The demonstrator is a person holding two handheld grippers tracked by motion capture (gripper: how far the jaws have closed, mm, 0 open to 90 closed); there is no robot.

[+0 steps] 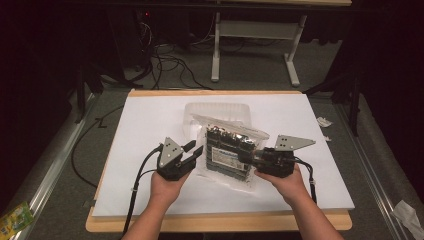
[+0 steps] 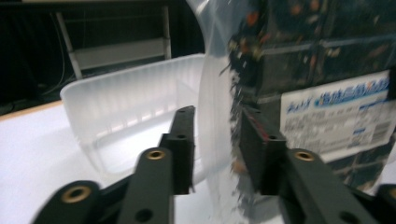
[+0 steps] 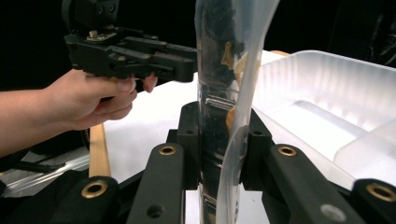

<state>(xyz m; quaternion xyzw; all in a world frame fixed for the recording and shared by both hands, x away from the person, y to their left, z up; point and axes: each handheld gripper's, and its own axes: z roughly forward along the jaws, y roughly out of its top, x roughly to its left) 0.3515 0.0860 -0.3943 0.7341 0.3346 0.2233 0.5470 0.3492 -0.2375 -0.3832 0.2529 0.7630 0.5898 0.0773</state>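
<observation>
clear plastic: the bag (image 1: 231, 150) is a see-through pouch of dark packs with a white label, held up off the desk (image 1: 150, 120) between the two hands.
right gripper (image 1: 260, 159): its jaws are clenched on the bag's right edge; in the right gripper view the film (image 3: 224, 140) stands upright between the two pads, pinched from both sides.
left gripper (image 1: 192, 152): jaws apart, not gripping; in the left gripper view the bag's clear left margin (image 2: 215, 140) hangs in the gap, and neither pad presses on it.
which way the bag lies: its left edge sits right at the left jaws, so that hand need only close; the bulk of the bag is on the far side of that edge, toward the right hand.
long axis: runs roughly away from the person, tilted a little in the high view; the two grippers face each other across its short width.
nearer hand: both are at the bag, but the weight hangs from the right one.
tub (image 1: 216, 115): a frosted open container just behind the bag, farther up the desk, probably where the bag goes.
</observation>
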